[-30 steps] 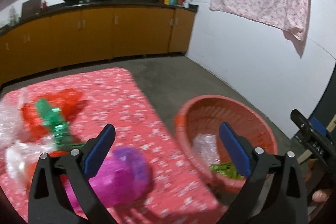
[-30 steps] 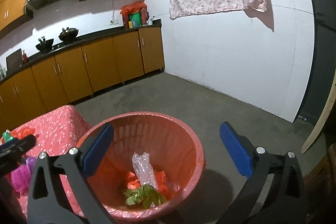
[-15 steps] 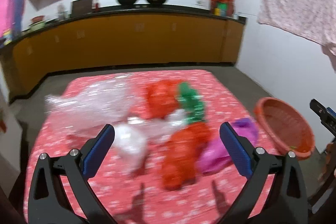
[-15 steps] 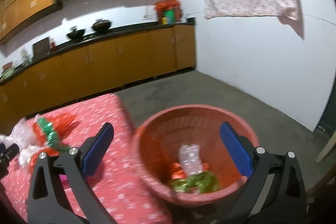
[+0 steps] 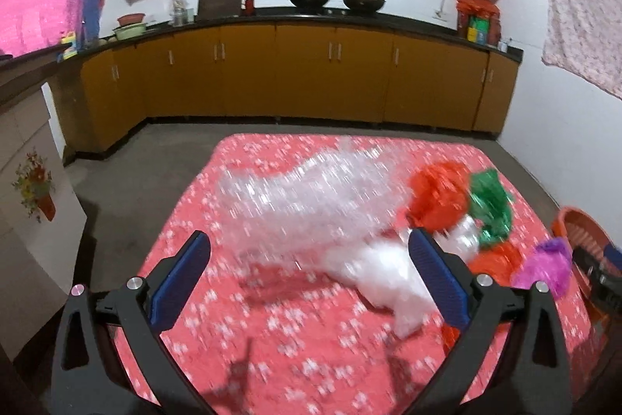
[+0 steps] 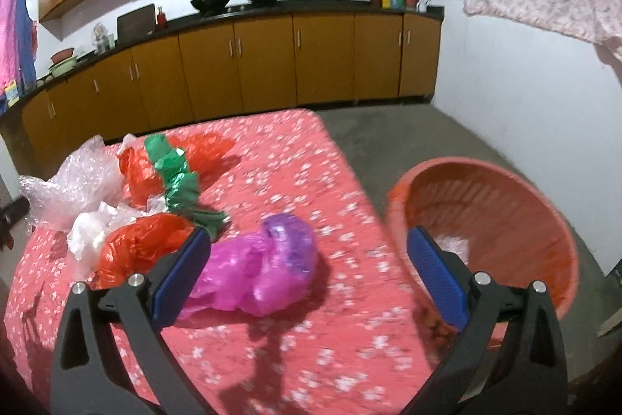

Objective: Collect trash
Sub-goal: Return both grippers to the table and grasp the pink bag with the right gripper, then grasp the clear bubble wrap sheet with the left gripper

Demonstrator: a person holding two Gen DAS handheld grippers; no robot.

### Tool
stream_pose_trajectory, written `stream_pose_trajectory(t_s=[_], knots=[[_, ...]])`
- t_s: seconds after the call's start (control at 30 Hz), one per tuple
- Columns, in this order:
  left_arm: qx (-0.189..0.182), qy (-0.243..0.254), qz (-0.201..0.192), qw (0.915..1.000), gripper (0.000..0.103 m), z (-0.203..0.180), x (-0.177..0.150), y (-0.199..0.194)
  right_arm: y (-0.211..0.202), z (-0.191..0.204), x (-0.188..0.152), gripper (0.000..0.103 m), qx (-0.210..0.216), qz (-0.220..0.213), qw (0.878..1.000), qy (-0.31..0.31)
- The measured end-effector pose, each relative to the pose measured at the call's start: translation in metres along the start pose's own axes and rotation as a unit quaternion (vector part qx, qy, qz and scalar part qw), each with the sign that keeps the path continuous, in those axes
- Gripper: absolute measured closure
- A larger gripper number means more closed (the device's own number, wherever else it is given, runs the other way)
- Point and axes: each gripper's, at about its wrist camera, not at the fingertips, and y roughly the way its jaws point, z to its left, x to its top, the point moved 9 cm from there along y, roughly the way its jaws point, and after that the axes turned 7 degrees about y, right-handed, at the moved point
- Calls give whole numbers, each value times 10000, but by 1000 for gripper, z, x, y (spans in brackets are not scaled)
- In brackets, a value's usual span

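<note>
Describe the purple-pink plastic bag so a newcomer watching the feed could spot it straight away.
Start at the table with the red flowered cloth and look along the edge nearest the orange plastic basket on the floor. The crumpled purple-pink plastic bag lies there, in front of the open right gripper. It lies apart from the pile and is the only magenta piece; the rest are red, green or clear.

Magenta bag [image 6: 256, 271] (red floral tablecloth [image 6: 311, 158]).
</note>
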Motion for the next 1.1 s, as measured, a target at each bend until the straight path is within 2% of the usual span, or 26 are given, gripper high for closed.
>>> stream_pose_trajectory(t_s=[0.2, 0.3, 0.4, 0.5, 0.63, 0.67, 0.73, 0.8, 0.83, 0.97, 1.03, 1.1], knots=[[91, -26, -62, 9999, 2, 18, 24, 28, 27, 1, -4, 4, -21, 347, 9991, 229], [96, 93, 127, 9998, 2, 21, 21, 46, 36, 3, -8, 4, 28, 501, 9985, 231], [-64, 72, 373, 9993, 2, 21, 9, 62, 40, 6, -11, 4, 74, 562, 9983, 168], [-216, -10, 483, 9986, 5, 20, -2, 66, 43, 9, -14, 10, 187, 632, 9977, 145], [-441, -18, 665, 9968, 32, 15, -14, 72, 44, 14, -17, 26, 371, 727, 9966, 109], [-459, -12, 668, 9967, 35, 13, -15, 72, 43, 16, -17, 31, 406, 729, 9965, 75], [-556, 6, 660, 9963, 53, 10, -16, 71, 41, 20, -18, 38, 469, 732, 9962, -3], [-626, 40, 642, 9960, 62, 8, -17, 68, 38, 22, -18, 43, 469, 697, 9964, -92], [-650, 50, 625, 9959, 69, 7, -17, 66, 37, 23, -17, 48, 475, 692, 9964, -114], [-714, 84, 508, 9961, 80, 7, -14, 57, 34, 22, -16, 61, 483, 666, 9965, -138], [-733, 88, 460, 9962, 90, 6, -11, 54, 32, 20, -15, 65, 503, 659, 9965, -106], [-727, 96, 386, 9966, 92, 6, -7, 48, 29, 19, -15, 69, 525, 650, 9965, -77]])
